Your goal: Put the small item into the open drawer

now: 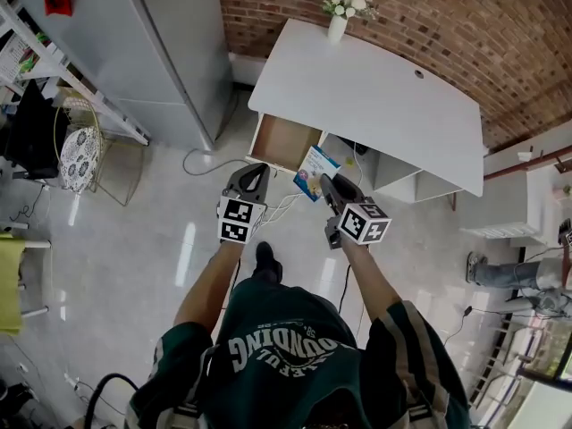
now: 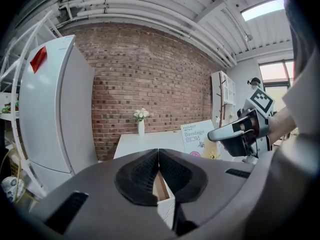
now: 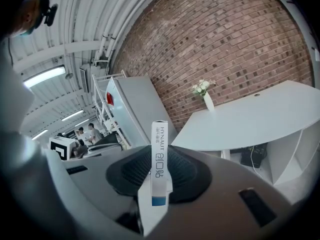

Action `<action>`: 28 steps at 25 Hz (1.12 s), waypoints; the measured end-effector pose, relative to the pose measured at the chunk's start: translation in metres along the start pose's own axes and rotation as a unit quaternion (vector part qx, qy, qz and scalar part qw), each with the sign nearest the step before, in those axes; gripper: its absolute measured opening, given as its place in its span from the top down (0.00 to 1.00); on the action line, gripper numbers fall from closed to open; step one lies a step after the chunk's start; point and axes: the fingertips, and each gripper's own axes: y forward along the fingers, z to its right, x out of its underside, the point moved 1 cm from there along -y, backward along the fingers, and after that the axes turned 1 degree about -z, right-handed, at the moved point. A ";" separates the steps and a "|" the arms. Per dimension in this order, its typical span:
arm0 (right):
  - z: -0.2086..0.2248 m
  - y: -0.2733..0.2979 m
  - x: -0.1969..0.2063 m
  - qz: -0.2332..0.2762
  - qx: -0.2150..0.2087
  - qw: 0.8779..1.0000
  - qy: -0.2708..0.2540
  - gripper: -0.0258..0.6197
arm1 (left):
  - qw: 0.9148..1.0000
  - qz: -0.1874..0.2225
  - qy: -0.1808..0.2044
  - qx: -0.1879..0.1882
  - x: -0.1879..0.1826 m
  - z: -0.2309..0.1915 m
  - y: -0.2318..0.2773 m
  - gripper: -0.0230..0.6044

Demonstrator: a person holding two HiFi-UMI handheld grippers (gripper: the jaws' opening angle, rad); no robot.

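- Your right tool (image 1: 329, 184) is clamped on the small bandage box (image 1: 315, 172). The pads press its two broad faces, and the box juts out ahead of the jaws with its thin edge turned up toward the tool's own camera.
- Your left tool (image 2: 158, 156) carries nothing. Its jaws are pressed together, with only the wooden side of the drawer showing past them.
- The open drawer (image 1: 284, 141) is pulled out from under the near-left corner of the counter (image 1: 384, 96), at the same end as the vase (image 1: 336, 27) on the far-left corner. Its wooden floor looks bare.
- The relation that matters is that the drawer lies ahead of the box and to its left. From above, the box's leading end sits just beside the drawer's right front corner, over the floor and not yet over the opening.
- The box's long side runs out along the line of the jaws and angles toward the counter's front edge. As I judge it, a short carry forward and leftward would put that leading end over the drawer first.
- The left tool's tip is nearest the drawer front, just short of it, but the right tool has the load and is only slightly farther off.
- You cannot tell from these views how far above the drawer rim the box rides, so judge the height before you let go.
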 end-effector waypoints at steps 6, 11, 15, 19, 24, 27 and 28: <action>0.005 0.032 0.000 -0.006 0.010 1.000 0.005 0.79 | 1.000 -0.008 -0.002 0.009 0.007 -0.027 0.019 0.94; 0.004 0.052 0.000 -0.014 0.019 1.000 -0.014 0.79 | 1.000 -0.010 -0.003 0.019 0.010 -0.042 0.030 0.94; 0.002 0.061 -0.001 -0.016 0.018 1.000 -0.018 0.79 | 1.000 -0.012 -0.006 0.024 0.014 -0.047 0.034 0.94; 0.009 0.069 0.000 -0.021 0.022 0.999 -0.017 0.79 | 0.999 -0.018 -0.009 0.027 0.018 -0.051 0.040 0.94; 0.015 0.081 0.003 -0.028 0.019 0.999 -0.014 0.79 | 0.999 -0.024 -0.013 0.021 0.023 -0.057 0.044 0.94; 0.018 0.090 0.003 -0.031 0.016 0.999 -0.014 0.79 | 0.999 -0.028 -0.013 0.016 0.025 -0.061 0.048 0.94; 0.019 0.093 0.003 -0.033 0.014 0.999 -0.014 0.79 | 0.999 -0.029 -0.013 0.015 0.025 -0.062 0.050 0.94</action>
